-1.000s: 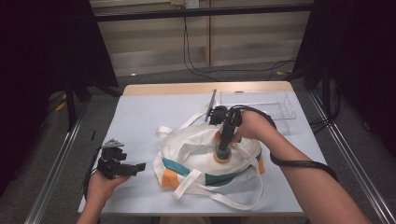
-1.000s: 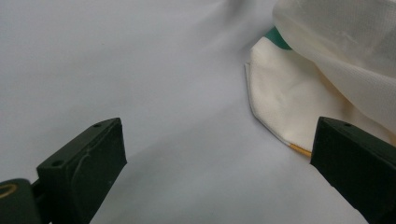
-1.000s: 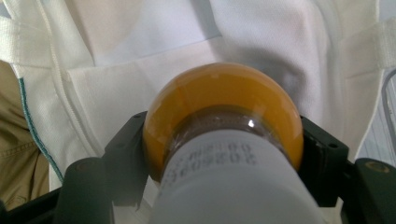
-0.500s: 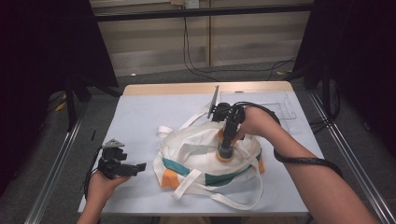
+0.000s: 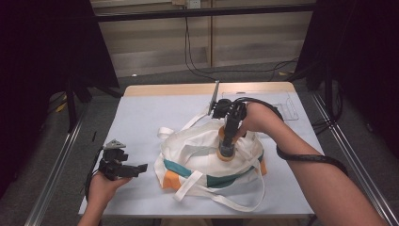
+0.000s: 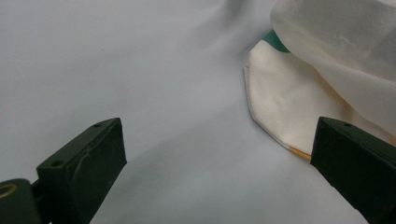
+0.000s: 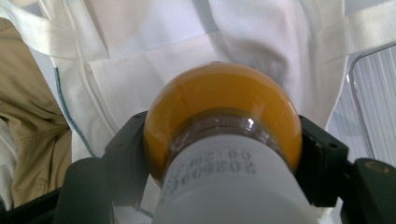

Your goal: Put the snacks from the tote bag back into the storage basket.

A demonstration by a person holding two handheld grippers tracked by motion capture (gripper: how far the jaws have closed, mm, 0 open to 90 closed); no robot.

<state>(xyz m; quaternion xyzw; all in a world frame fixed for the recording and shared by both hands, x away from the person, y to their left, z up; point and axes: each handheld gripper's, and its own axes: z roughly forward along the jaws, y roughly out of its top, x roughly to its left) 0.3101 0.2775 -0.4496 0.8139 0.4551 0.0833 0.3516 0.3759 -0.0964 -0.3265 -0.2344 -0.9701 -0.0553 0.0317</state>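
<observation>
The left gripper (image 5: 134, 168) lies low at the near left of the table (image 5: 155, 113), its black jaws standing wide apart with nothing between them; in the left gripper view only pale tabletop lies in the gap, and a folded corner of the white bag (image 6: 299, 102) sits just beyond the right-hand jaw, a sliver of teal and a thin yellow edge showing on it. To the right of that gripper, well apart from it, the bag (image 5: 207, 155) lies crumpled on the table — white cloth with teal and orange panels along its near side and long white straps looping toward the person. Above the bag's middle the right gripper (image 5: 227, 149) points steeply down, its jaws clamped on the orange bottle (image 5: 226, 146), which hangs over the cloth. In the right gripper view the bottle (image 7: 219, 116) is a rounded, glossy amber-orange body with a clear ribbed neck ring and a white cap bearing printed digits, pressed between the two jaws at its shoulder. The bottle's lower part is hidden behind its own bulge, so whether it touches the bag cannot be told; the cap is cut off at the bottom edge. A clear tray (image 7: 373, 98) lies just past the right jaw, cropped by the frame.
</observation>
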